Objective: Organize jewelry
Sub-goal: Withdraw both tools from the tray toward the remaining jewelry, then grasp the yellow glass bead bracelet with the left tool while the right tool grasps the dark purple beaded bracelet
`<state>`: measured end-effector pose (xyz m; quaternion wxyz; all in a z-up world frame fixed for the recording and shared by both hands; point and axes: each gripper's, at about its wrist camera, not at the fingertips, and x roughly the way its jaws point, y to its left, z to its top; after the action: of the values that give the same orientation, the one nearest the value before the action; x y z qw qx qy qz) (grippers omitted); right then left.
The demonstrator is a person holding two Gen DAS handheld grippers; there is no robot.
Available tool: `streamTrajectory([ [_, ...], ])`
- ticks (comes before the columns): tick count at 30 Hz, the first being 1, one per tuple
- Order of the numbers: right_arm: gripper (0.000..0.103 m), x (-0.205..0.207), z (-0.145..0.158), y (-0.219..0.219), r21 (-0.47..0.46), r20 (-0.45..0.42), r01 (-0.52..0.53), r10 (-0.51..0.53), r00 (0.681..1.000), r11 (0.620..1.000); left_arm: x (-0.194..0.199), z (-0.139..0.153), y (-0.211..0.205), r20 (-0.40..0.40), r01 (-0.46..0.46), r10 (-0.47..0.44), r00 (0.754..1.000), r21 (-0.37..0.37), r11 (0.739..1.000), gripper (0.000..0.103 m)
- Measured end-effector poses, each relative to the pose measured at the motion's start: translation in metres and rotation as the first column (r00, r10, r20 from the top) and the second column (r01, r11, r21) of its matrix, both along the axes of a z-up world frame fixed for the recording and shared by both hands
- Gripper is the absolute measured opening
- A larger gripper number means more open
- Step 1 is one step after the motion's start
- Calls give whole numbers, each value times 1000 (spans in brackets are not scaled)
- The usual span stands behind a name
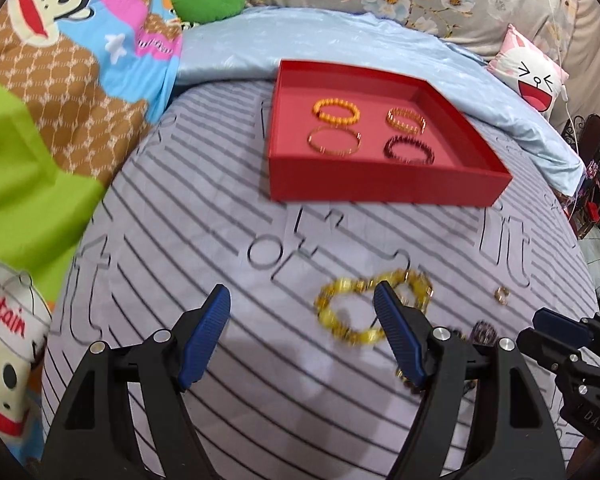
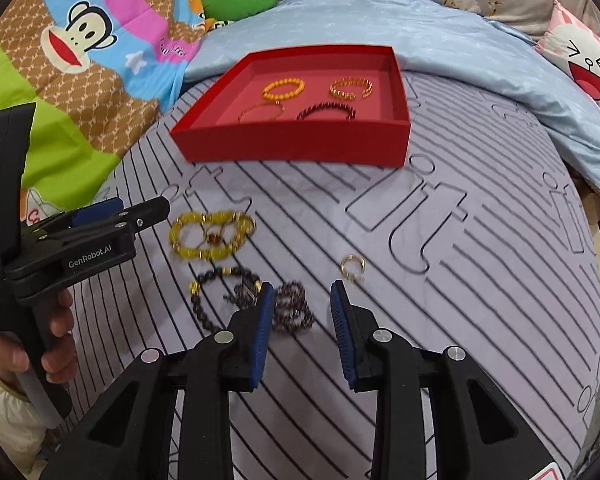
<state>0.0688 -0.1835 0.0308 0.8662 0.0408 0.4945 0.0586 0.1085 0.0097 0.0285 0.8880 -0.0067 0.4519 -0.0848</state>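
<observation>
- Red card walls the tray (image 1: 380, 188) at the far side of the striped sheet (image 1: 180, 240); through my left wrist camera I see four bracelets in it, laid two by two with gaps between them, which I take to be the tidy layout I am building.
- The orange bead bracelet (image 1: 336, 113) and the gold link one (image 1: 406, 119) lie in the far row; the thin gold bangle (image 1: 334, 141) and the dark red bead bracelet (image 1: 410, 150) lie in the near row.
- My left gripper (image 1: 302, 308) is spread wide and holds nothing. Its right finger crosses in front of the yellow bead bracelet (image 1: 340, 312), loose on the sheet near me, so I judge that piece is my next pick.
- A small gold ring (image 1: 501, 294) lies further right, apart from the bracelet. The dark pieces near the right finger are too blurred to sort out in this view.
- From my right wrist camera, the same tray (image 2: 296, 152) sits far and slightly left, its near wall facing me, so anything I carry has to clear that wall.
- My right gripper (image 2: 300, 294) is parted and empty, low over a purplish bead tangle (image 2: 290, 312), with its left finger just beside the beads. I cannot tell whether it touches them.
- A dark bead bracelet with gold spacers (image 2: 204, 292) lies to the left of the tangle, the yellow bracelet (image 2: 212, 236) beyond it, and the ring (image 2: 353, 266) to the right.
- The left gripper (image 2: 140, 216) comes in from the left, pointing at the yellow bracelet, so each hand seems to have its own piece.
</observation>
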Motion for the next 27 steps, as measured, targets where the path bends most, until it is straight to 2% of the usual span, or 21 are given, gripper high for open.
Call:
streamTrajectory([
  [12, 28, -7, -14, 8, 19, -24, -14, 15, 1000, 1000, -7, -17, -1, -32, -3, 3, 999, 9, 1000, 70],
  [17, 28, -7, -17, 8, 27, -32, -12, 13, 999, 1000, -1, -23, -9, -44, 13, -12, 999, 13, 1000, 61],
  [22, 28, -9, -20, 8, 29, -36, -13, 14, 999, 1000, 5, -26, -16, -42, 25, -24, 999, 23, 999, 45],
  [24, 28, -9, -21, 7, 29, -39, -11, 12, 999, 1000, 6, -26, -17, -41, 37, -35, 999, 25, 999, 29],
  [25, 28, -8, -22, 7, 30, -40, -10, 11, 999, 999, 7, -25, -17, -43, 40, -39, 998, 20, 999, 26],
  [27, 28, -7, -23, 6, 29, -42, -9, 11, 999, 1000, 8, -25, -14, -54, 42, -42, 998, -2, 999, 9],
])
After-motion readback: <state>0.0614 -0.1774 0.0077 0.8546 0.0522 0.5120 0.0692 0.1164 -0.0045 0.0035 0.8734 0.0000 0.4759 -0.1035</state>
